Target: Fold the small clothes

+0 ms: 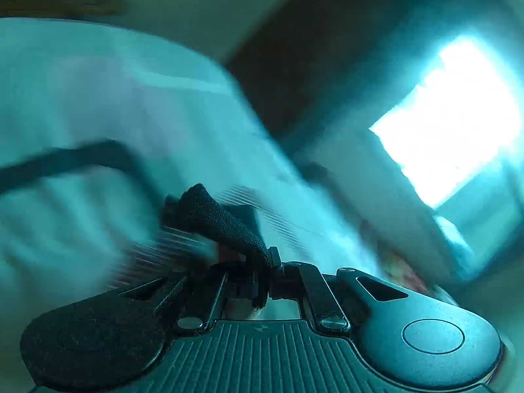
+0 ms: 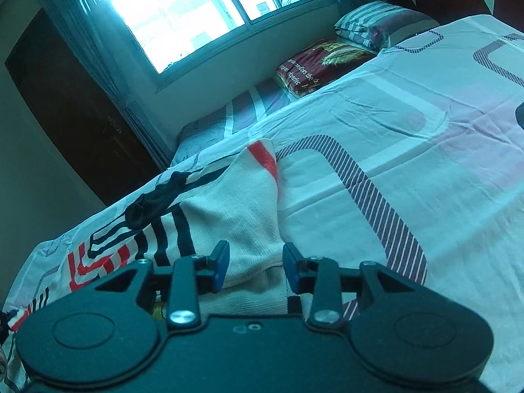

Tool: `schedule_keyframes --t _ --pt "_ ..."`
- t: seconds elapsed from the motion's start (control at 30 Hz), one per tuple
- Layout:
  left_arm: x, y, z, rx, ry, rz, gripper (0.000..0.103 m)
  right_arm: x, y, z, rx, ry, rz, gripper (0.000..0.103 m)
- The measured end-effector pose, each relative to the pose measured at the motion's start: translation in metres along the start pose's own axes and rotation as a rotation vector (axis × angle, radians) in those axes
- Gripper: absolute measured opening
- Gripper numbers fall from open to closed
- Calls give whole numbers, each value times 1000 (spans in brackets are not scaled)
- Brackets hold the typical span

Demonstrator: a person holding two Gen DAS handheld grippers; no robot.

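A small dark knit garment (image 1: pixel 213 219), perhaps a sock, is pinched in the left gripper (image 1: pixel 262 262), whose jaws are closed tight on one end of it. The rest of the fabric sticks up and forward from the jaws. The left wrist view is heavily smeared by motion, so whether the garment is folded cannot be told.

In the right wrist view, another small dark garment (image 2: pixel 154 201) lies crumpled and unfolded on the bed, near its far-left edge. Just beside it spreads a cream knit cloth (image 2: pixel 242 209) with black bars and a red stripe, lying flat but rumpled. The right gripper (image 2: pixel 255 262) hovers over the near part of this cream cloth with its blue-padded jaws parted wide, holding nothing.

Judging from this, the folding looks to be at an early stage: one dark piece is lifted, one lies loose, and no tidy folded stack is visible.

The bed (image 2: pixel 409 124) is covered by a pale sheet printed with striped curved bands. Toward the head lie a striped pillow (image 2: pixel 376 23) and a dark red packet with a feather print (image 2: pixel 324 65). Beyond the bed, a bright window (image 2: pixel 170 9) fills the wall, with a curtain (image 2: pixel 108 75) and a dark wooden wardrobe (image 2: pixel 65 104) to its left.
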State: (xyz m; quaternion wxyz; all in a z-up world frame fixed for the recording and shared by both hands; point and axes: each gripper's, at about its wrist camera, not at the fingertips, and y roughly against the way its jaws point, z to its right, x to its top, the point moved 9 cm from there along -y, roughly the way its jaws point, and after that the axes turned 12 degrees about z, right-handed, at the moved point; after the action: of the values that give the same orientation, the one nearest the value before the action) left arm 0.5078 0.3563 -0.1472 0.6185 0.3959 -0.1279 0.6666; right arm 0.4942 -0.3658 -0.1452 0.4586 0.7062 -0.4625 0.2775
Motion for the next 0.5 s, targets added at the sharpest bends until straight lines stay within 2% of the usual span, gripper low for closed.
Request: schedule_keyframes --t 0.07,0.1,0.2,0.3,0.43,0.5 --pt "-34 -2 67 -147 -97 -65 5 0 1 2 -1 -15 3 37" --pt "-58 -4 97 -196 -152 -108 5 -1 1 3 -3 -21 4 37" --pt "-130 -9 171 -285 -272 -180 5 -1 5 4 -1 -26 8 37" --pt "-198 -10 225 -336 -329 -235 5 4 14 6 -1 -9 23 37" --pt "-280 -17 282 -370 -507 -297 5 12 26 20 -17 -18 48 38" --pt "-320 -21 300 -361 -610 -357 5 14 31 30 -30 -33 51 38"
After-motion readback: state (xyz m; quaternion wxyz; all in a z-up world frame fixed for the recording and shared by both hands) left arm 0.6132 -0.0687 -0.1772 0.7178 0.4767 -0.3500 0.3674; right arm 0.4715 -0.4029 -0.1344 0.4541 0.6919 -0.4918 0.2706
